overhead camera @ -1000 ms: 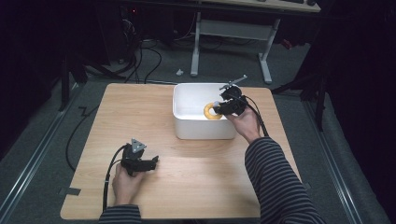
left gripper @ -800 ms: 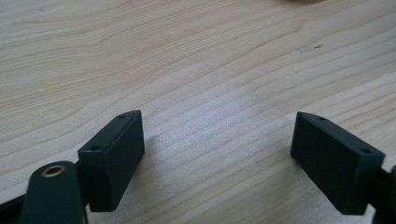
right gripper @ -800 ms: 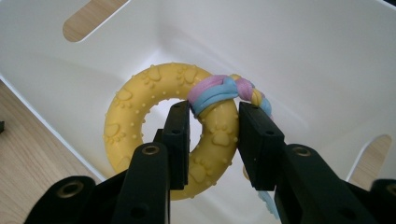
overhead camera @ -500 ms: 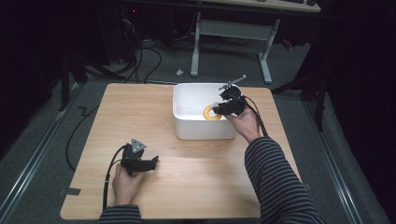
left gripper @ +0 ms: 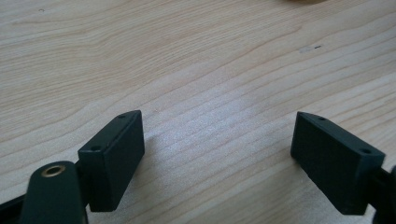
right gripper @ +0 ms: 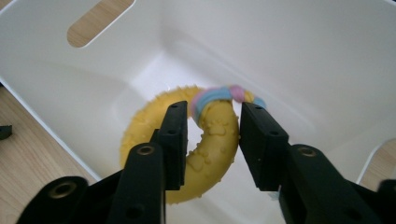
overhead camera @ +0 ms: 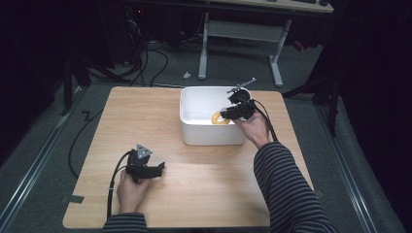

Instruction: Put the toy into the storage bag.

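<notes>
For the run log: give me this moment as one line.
right gripper: jaws astride yellow ring toy inside white bin, grip unconfirmed | left gripper: open, empty, low over wooden table

Your yellow nubbed ring (right gripper: 205,140) sits inside the white bin (right gripper: 327,56), banded with pink and blue cord at its top; it seems lifted off the floor; hard to confirm.

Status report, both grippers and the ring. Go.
Left gripper open, low over bare table. Right gripper inside white bin, shut on yellow ring, one jaw through its hole. Nothing in the way.
</notes>
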